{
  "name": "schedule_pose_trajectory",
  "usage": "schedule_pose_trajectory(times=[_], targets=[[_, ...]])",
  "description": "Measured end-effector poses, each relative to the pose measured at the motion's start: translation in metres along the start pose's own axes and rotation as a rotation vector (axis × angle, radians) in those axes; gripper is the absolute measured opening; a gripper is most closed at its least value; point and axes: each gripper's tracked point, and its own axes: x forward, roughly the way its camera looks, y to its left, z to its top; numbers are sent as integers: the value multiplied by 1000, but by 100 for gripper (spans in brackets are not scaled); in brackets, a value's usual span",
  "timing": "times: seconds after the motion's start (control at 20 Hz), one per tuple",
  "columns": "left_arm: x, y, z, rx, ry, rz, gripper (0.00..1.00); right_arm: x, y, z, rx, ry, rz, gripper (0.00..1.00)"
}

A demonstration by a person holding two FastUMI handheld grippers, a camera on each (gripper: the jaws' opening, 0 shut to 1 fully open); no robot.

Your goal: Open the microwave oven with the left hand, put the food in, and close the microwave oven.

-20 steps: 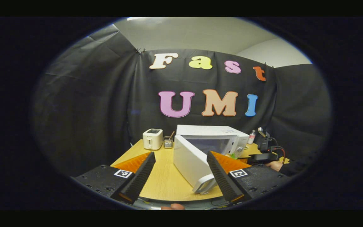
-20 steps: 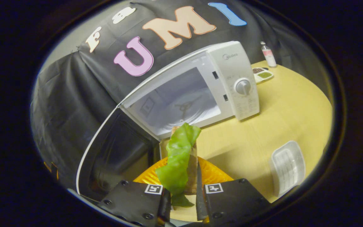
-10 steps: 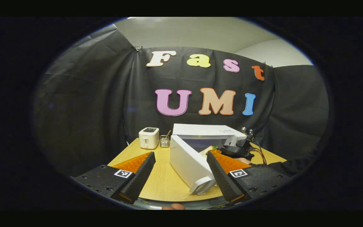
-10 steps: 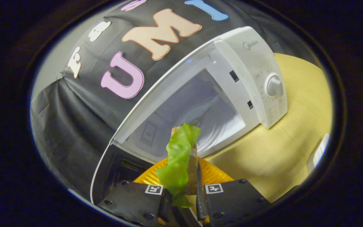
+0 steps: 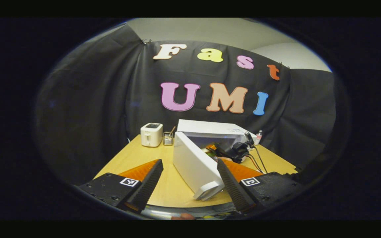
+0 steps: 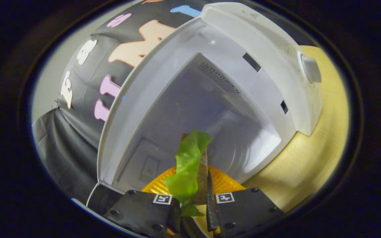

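In the right gripper view, the right tool (image 6: 192, 206) is clamped on the food (image 6: 187, 168): a green leaf over a brown slab, pinched between both fingers and standing upright toward 12 o'clock. The lower end of the food is cut off behind the fingers, and whether the brown part is bread cannot be told. The food sits at the mouth of the microwave (image 6: 263, 49), whose open cavity spreads from 10 to 2 o'clock around it. The cavity floor is dim and hard to read. The control knob (image 6: 311, 68) at 2 o'clock is cut by the view's edge. A strip of worktop (image 6: 313, 155) shows at 3 to 4 o'clock, bare beside the oven's base.

In the left gripper view, the left tool (image 5: 189, 185) has its fingers wide apart with nothing between them. Past them the microwave door (image 5: 193, 165) stands swung out toward the camera, its handle end near the right finger at 6 o'clock; whether they touch cannot be told. The door hides most of the cavity opening. The right tool (image 5: 235, 152) shows farther off at the oven's mouth, cables trailing from it. At 11 o'clock a toaster (image 5: 151, 134) and a small holder (image 5: 168, 138) stand well apart from the door, with open worktop (image 5: 134, 160) ahead of the left finger.
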Motion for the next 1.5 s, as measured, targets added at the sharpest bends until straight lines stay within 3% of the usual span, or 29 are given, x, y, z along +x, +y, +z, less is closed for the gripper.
schedule_pose_trajectory(times=[0.05, 0.1, 0.15, 0.2, 0.35, 0.4, 0.45, 0.5, 0.6, 0.65, 0.7, 0.8, 0.95, 1.0, 1.05, 1.1, 1.15, 1.2, 1.25, 1.5], targets=[[2, 2, -4, -27, 16, 0, 96, 8, 1, 1, 16, -9, 4, 33], [4, 3, -4, -46, 27, 2, 96, 15, 2, 1, 25, -17, 4, 33], [6, 6, -6, -55, 32, 9, 96, 21, 3, 0, 29, -23, 2, 26], [8, 5, -3, -50, 27, 13, 94, 27, 3, 0, 32, -31, 2, 33], [12, 8, 4, -8, 11, 24, 96, 39, 6, 7, 34, -74, -3, 25], [11, 7, 5, -1, 8, 23, 96, 40, 6, 8, 31, -79, -4, 33], [11, 5, 6, 2, 7, 20, 96, 40, 6, 6, 21, -80, -8, 26], [11, 1, 7, 2, 8, 14, 96, 41, 5, 5, 11, -84, -8, 25], [12, -3, 5, 0, 13, 6, 96, 43, 4, 5, -16, -90, -5, 26], [13, -3, 5, -3, 15, 7, 96, 44, 2, 5, -31, -91, -9, 33], [14, -3, 4, -7, 18, 6, 96, 44, 2, 4, -44, -92, -8, 26], [14, -5, 6, -11, 12, 4, 96, 45, -4, 4, -85, -100, -45, 29], [12, -6, 7, 4, 12, 8, 96, 46, -25, 6, -256, -118, -132, 56], [11, -7, 10, 10, 5, 9, 96, 45, -27, 10, -329, -132, -149, 59], [10, -9, 12, 14, -2, 6, 96, 45, -25, 13, -410, -134, -150, 70], [9, -11, 12, 17, -4, -3, 96, 44, -23, 13, -485, -133, -149, 70], [8, -14, 13, 23, -7, -7, 96, 42, -21, 17, -553, -138, -150, 80], [8, -15, 14, 27, -8, -10, 96, 39, -20, 22, -616, -149, -152, 80], [8, -16, 12, 27, -8, -13, 96, 38, -15, 25, -662, -148, -141, 87], [-4, -16, 25, 52, -44, -11, 95, 4, 13, 29, -740, -129, -20, 89]])
